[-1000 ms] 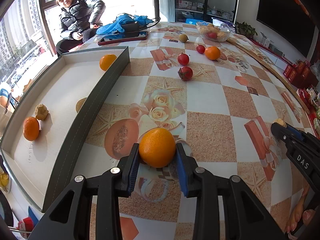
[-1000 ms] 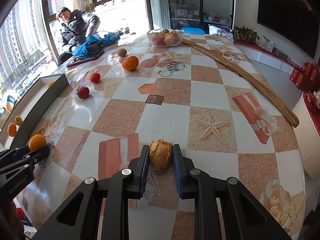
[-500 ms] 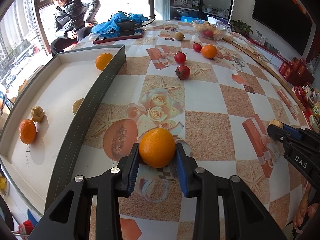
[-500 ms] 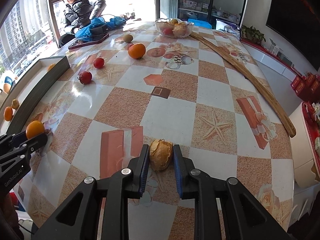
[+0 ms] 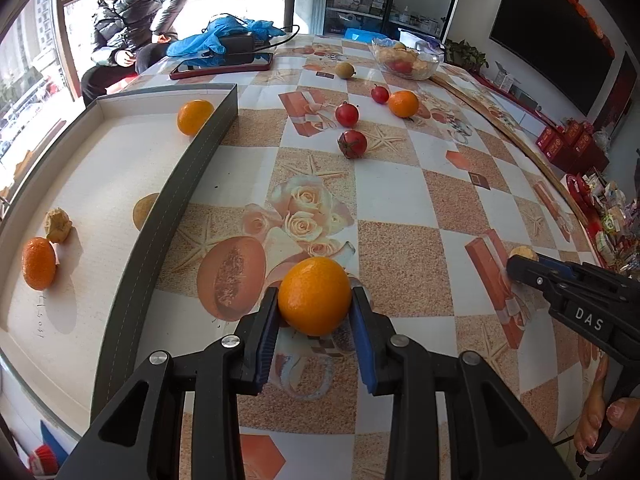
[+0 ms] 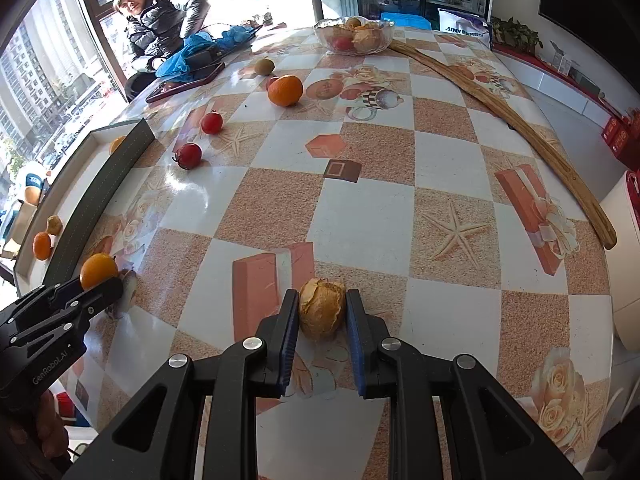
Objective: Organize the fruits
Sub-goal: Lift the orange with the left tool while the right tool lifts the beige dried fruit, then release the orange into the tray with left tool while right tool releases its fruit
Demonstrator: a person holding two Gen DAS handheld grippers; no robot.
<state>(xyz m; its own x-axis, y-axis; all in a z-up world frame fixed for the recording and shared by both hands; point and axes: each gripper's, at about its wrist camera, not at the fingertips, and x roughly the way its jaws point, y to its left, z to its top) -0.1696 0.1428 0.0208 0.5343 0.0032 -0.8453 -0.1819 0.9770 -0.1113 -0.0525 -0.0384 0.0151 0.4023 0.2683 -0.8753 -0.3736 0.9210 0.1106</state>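
My left gripper (image 5: 315, 312) is shut on an orange (image 5: 314, 295) and holds it above the patterned table, right of the grey tray (image 5: 176, 188). My right gripper (image 6: 322, 312) is shut on a dry tan husked fruit (image 6: 321, 307) near the table's front. The tray holds two oranges (image 5: 194, 116), a tan husked fruit (image 5: 58, 224) and a brown fruit (image 5: 144, 210) partly hidden by its wall. Loose on the table are two red fruits (image 5: 352, 143), a smaller red one (image 5: 379, 93), an orange (image 5: 403, 103) and a brown-green fruit (image 5: 345, 70).
A glass bowl of fruit (image 6: 353, 36) stands at the far edge. A long wooden stick (image 6: 504, 116) lies along the right side. A phone (image 5: 222, 66) and blue cloth (image 5: 224, 36) lie at the far left, near a seated person (image 5: 128, 20).
Both grippers have risen a little with their fruit and the views have tilted down slightly. Both grips stay the same.
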